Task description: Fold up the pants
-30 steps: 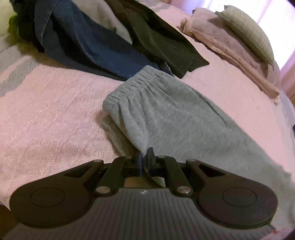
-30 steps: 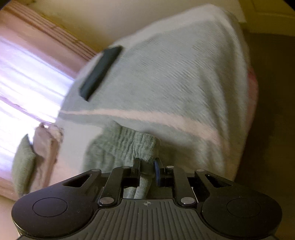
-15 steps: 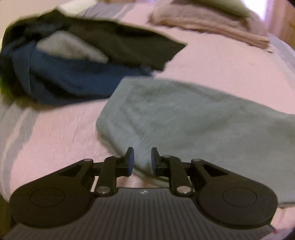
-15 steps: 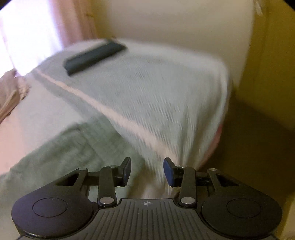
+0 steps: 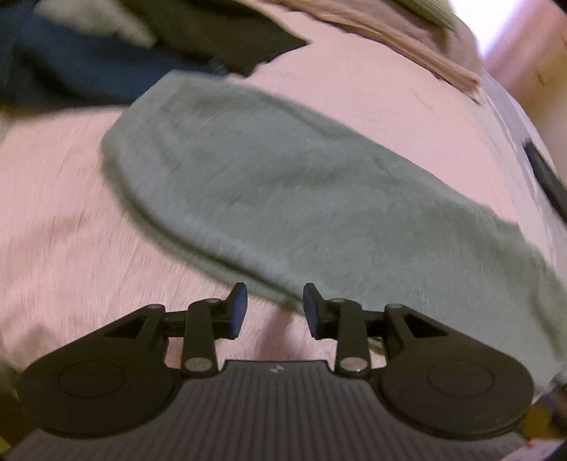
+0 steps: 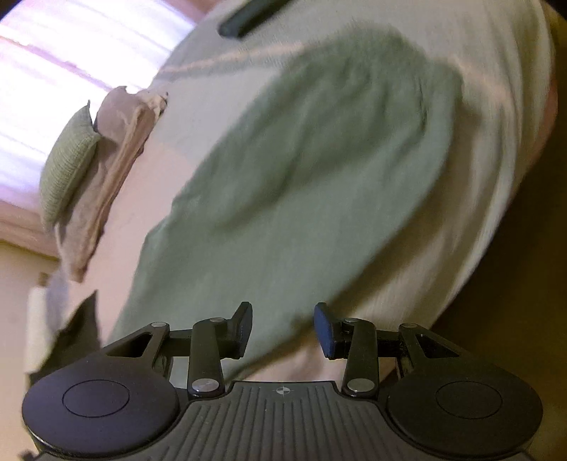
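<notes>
Grey-green sweatpants (image 5: 301, 198) lie flat and folded lengthwise across the pink bedspread (image 5: 71, 230). In the left wrist view my left gripper (image 5: 274, 303) hovers over the near edge of the pants. Its jaws are opening and nothing is pinched between them. The right wrist view shows the same pants (image 6: 301, 184) running away toward the bed's corner. My right gripper (image 6: 283, 321) stands open just above their near end, the pads apart from the cloth. Both views are blurred by motion.
A heap of dark blue and black clothes (image 5: 106, 46) lies at the far left of the bed. Beige folded cloth (image 6: 113, 170) and a green cushion (image 6: 67, 159) sit by the window. A dark flat object (image 6: 248, 17) rests near the bed's far edge, with floor (image 6: 514, 283) beyond the corner.
Both grippers let go of the sweatpants and opened. The left one pulled back from the waistband edge. The right one swung away from the cuff, and the pants now lie flat.
</notes>
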A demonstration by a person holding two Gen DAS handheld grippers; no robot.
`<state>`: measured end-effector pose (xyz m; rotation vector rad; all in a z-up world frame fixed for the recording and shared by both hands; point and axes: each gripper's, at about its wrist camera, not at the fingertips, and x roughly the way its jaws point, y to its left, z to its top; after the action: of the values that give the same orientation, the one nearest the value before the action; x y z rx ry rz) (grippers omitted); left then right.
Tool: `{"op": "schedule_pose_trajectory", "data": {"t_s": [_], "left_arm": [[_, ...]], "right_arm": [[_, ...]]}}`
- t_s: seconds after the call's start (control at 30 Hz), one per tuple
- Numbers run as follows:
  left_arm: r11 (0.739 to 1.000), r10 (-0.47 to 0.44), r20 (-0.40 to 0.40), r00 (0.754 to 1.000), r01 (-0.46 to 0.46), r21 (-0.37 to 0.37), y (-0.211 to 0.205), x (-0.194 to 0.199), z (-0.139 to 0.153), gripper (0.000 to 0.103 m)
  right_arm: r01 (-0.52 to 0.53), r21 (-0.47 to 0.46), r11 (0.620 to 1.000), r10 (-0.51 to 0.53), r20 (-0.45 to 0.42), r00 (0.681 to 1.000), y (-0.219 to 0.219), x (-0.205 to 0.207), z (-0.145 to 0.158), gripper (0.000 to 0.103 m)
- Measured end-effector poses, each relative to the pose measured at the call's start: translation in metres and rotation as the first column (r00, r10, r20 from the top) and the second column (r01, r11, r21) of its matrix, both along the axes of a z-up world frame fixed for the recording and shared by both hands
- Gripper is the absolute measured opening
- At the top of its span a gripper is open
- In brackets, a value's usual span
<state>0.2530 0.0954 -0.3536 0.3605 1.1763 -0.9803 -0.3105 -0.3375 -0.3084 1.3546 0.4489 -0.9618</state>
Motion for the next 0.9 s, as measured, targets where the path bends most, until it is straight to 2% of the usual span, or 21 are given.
{"op": "schedule_pose_trajectory", "data": {"t_s": [0.1,0.23,0.4,0.5,0.57,0.67,0.73,0.77,0.8,0.9], "left_arm": [[0.998,0.059,-0.074,0.996,-0.061,-0.023,0.005,0.006,-0.003,0.029],[0.989,0.122,-0.166,0.978,-0.134,-0.066,0.003,0.016,-0.008,0.03],[0.98,0.172,-0.222,0.96,-0.189,-0.061,0.002,0.025,-0.019,0.03],[0.977,0.183,-0.229,0.956,-0.202,-0.064,0.004,0.028,-0.023,0.03],[0.975,0.188,-0.234,0.954,-0.211,-0.075,0.004,0.032,-0.025,0.03],[0.975,0.184,-0.238,0.954,-0.207,-0.076,0.001,0.037,-0.03,0.029],[0.977,0.175,-0.231,0.957,-0.198,-0.079,-0.001,0.038,-0.032,0.022],[0.978,0.167,-0.218,0.962,-0.189,-0.085,-0.002,0.039,-0.03,0.012],[0.979,0.155,-0.211,0.965,-0.178,-0.095,-0.001,0.04,-0.029,0.002],[0.98,0.097,-0.182,0.978,-0.126,-0.155,0.005,0.038,-0.017,0.001]], "right_arm": [[0.002,0.088,0.996,-0.011,0.092,0.996,0.005,0.007,-0.011,0.036],[0.008,0.149,0.989,-0.039,0.207,0.978,0.011,0.027,-0.021,0.036],[0.023,0.225,0.974,-0.088,0.284,0.955,0.005,0.054,-0.041,0.036],[0.048,0.26,0.964,-0.128,0.298,0.946,0.003,0.064,-0.053,0.034],[0.071,0.242,0.968,-0.147,0.31,0.939,0.002,0.07,-0.059,0.032],[0.08,0.239,0.968,-0.144,0.266,0.953,0.001,0.074,-0.064,0.023],[0.093,0.243,0.966,-0.157,0.26,0.953,0.003,0.074,-0.069,0.009],[0.102,0.236,0.967,-0.163,0.256,0.953,0.004,0.074,-0.07,0.0],[0.102,0.23,0.968,-0.159,0.249,0.955,0.005,0.074,-0.069,0.0],[0.092,0.167,0.982,-0.129,0.227,0.965,0.011,0.071,-0.054,0.0]]}}
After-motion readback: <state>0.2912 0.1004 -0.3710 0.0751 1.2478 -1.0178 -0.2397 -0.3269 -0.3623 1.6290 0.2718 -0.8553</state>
